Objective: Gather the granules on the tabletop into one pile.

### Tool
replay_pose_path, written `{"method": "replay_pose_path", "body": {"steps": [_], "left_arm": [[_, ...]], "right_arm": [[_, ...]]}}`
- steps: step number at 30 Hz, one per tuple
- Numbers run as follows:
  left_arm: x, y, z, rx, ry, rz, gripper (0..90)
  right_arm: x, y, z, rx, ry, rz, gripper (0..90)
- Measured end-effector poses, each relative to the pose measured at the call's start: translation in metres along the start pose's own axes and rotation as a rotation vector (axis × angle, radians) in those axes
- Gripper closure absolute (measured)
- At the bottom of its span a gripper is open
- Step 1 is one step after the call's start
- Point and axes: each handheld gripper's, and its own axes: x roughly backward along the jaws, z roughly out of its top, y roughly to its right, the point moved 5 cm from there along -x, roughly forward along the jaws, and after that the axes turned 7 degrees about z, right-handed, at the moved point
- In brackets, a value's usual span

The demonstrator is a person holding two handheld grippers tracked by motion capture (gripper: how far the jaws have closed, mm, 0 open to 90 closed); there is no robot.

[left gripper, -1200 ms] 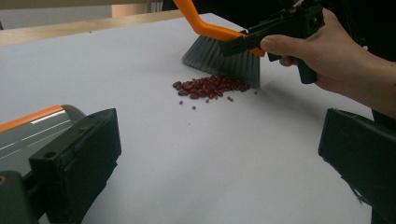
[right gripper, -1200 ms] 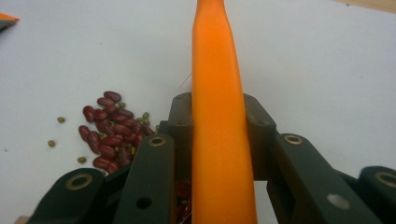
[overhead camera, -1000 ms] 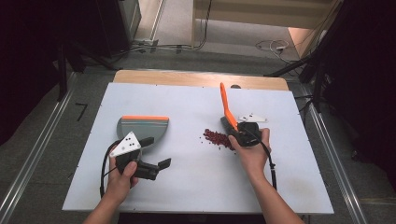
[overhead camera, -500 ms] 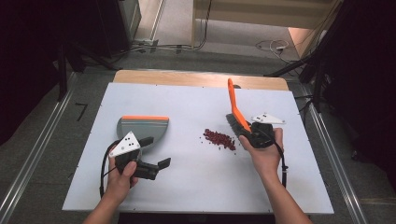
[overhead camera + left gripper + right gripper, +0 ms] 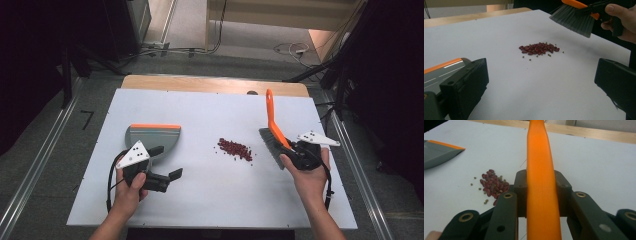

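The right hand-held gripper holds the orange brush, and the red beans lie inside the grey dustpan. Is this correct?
Not quite. The right hand-held gripper does hold the orange brush, but the red beans lie on the white table, apart from the grey dustpan. The high view shows this.

White tabletop [image 5: 210,200] on pale wooden board [image 5: 210,85], wood strip showing along far edge. Grey floor [image 5: 45,145] around, metal rails [image 5: 30,165] at both sides. Cables [image 5: 190,50] on floor beyond far edge. Dark equipment stands [image 5: 345,75] far right.
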Motion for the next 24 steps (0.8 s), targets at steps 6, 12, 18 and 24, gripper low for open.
{"method": "replay_pose_path", "body": {"steps": [6, 12, 18, 24], "left_arm": [[0.001, -0.001, 0.0, 0.0, 0.009, 0.006, 0.0], [0.004, -0.003, 0.001, 0.002, 0.019, 0.013, 0.0], [0.006, -0.005, 0.0, -0.002, 0.023, 0.024, 0.0], [0.008, -0.007, -0.003, 0.002, 0.035, 0.034, 0.0]], "right_arm": [[0.013, 0.013, -0.014, -0.02, -0.003, -0.005, 68.7], [0.024, 0.02, -0.023, -0.041, 0.004, 0.001, 68.7], [0.033, 0.022, -0.029, -0.06, 0.016, 0.021, 68.8], [0.035, 0.023, -0.033, -0.072, 0.017, 0.032, 68.7]]}}
